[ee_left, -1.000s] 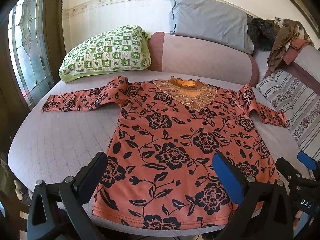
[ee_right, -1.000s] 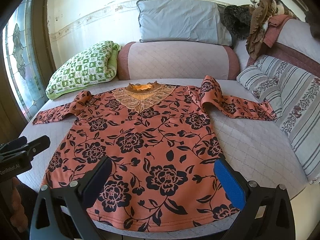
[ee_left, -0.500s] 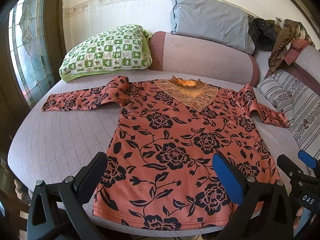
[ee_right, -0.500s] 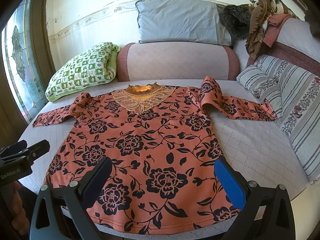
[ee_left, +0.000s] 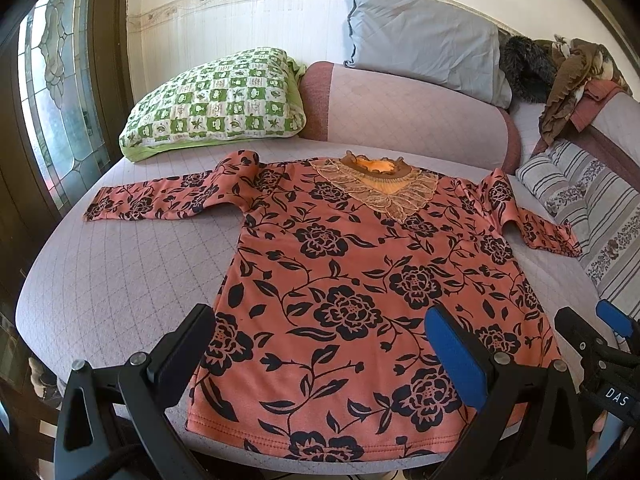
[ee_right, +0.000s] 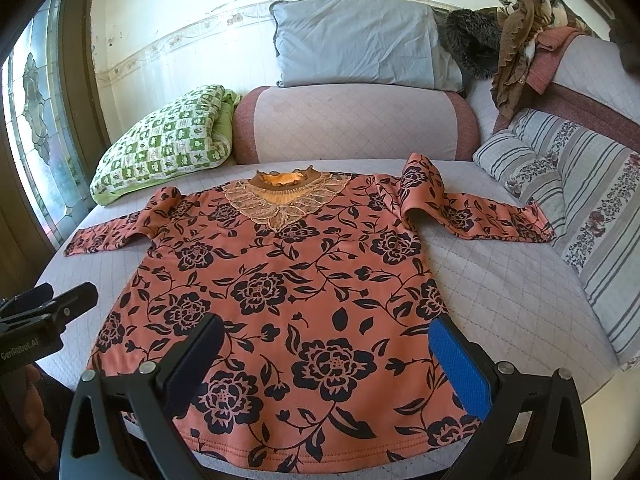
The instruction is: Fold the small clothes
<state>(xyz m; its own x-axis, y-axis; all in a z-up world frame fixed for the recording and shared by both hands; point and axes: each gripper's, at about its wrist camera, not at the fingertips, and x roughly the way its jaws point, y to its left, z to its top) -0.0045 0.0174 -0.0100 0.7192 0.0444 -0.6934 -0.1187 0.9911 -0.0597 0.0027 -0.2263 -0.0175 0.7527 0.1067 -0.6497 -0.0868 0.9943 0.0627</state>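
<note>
An orange top with black flowers and a lace collar (ee_left: 352, 280) lies flat, front up, on the quilted couch seat (ee_left: 120, 272), hem toward me and both sleeves spread out. It also shows in the right wrist view (ee_right: 288, 288). My left gripper (ee_left: 320, 340) is open and empty, above the hem's left half. My right gripper (ee_right: 324, 352) is open and empty, above the hem's middle and right part. The right gripper shows at the right edge of the left wrist view (ee_left: 600, 344); the left gripper shows at the left edge of the right wrist view (ee_right: 44, 312).
A green checked pillow (ee_left: 216, 104) lies at the back left, a grey pillow (ee_left: 420, 44) on the backrest, striped cushions (ee_right: 580, 208) at the right. A pile of clothes (ee_right: 516, 28) sits at the back right. A stained-glass door (ee_left: 52, 92) stands on the left.
Both grippers have shifted slightly; the top sits a little differently in each view. Nothing was taken hold of and the top has not moved.
</note>
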